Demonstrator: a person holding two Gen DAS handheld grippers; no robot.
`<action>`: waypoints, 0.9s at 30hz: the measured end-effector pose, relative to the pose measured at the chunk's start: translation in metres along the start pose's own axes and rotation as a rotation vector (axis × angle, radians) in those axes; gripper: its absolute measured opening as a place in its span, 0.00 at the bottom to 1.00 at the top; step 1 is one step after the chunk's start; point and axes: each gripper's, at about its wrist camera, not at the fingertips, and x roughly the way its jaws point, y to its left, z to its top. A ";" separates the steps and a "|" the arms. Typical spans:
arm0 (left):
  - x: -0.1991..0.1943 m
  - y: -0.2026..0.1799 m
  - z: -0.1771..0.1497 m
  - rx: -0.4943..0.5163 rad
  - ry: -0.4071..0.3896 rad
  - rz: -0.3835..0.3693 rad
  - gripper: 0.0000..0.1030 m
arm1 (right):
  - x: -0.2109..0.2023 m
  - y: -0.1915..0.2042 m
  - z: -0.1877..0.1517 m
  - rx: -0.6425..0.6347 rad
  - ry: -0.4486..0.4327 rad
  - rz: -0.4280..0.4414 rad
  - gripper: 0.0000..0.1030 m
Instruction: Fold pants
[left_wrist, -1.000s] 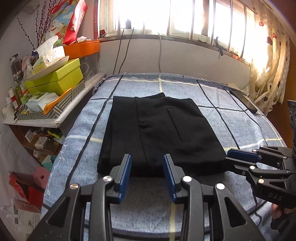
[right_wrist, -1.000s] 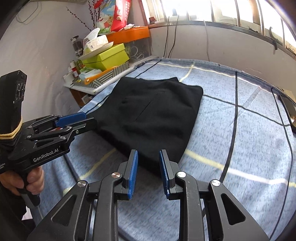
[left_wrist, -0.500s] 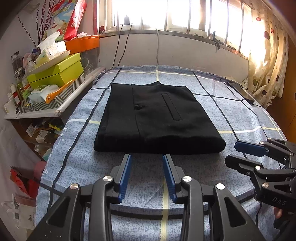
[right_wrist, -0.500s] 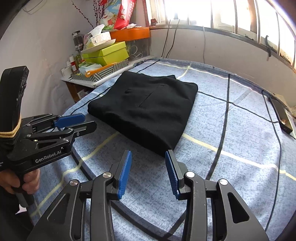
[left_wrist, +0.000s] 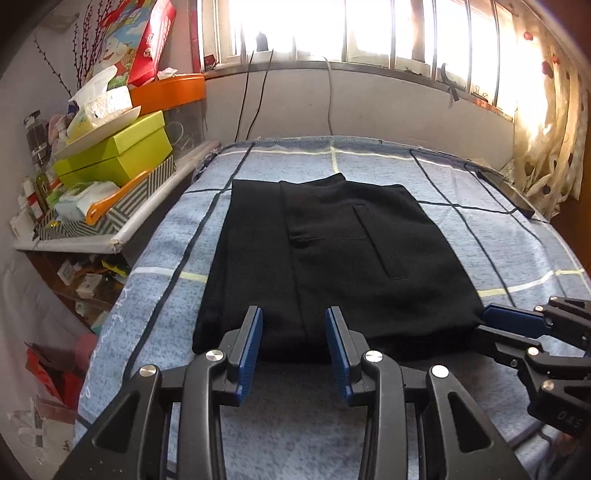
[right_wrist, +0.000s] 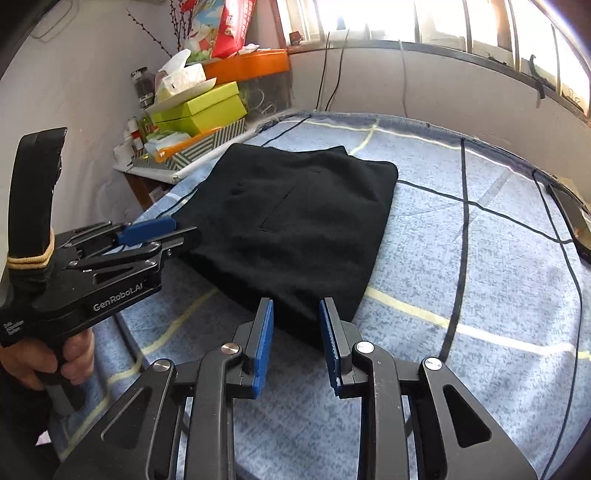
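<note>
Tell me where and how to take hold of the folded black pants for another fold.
Probably grip the black pants at the thick near folded edge, one corner per tool, coming in low from the near side over the blue checked blanket. That edge faces both open tools, the left tool and right tool, and the stacked layers give the pads something to pinch.

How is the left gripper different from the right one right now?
The left gripper sits at the middle of the near edge of the black pants; the right gripper sits at their near right corner. The left jaws stand wider apart; the right jaws have just been closing. Both have blue pads, and neither pinches the cloth.
</note>
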 end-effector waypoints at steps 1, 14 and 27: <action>0.001 0.001 0.000 0.004 -0.002 0.000 0.37 | 0.001 0.001 0.000 -0.008 0.002 -0.002 0.26; -0.028 -0.009 -0.024 0.002 0.066 0.000 0.37 | -0.024 0.015 -0.027 -0.064 0.034 -0.063 0.37; -0.019 -0.016 -0.041 0.025 0.115 -0.004 0.39 | -0.009 0.013 -0.038 -0.073 0.082 -0.149 0.49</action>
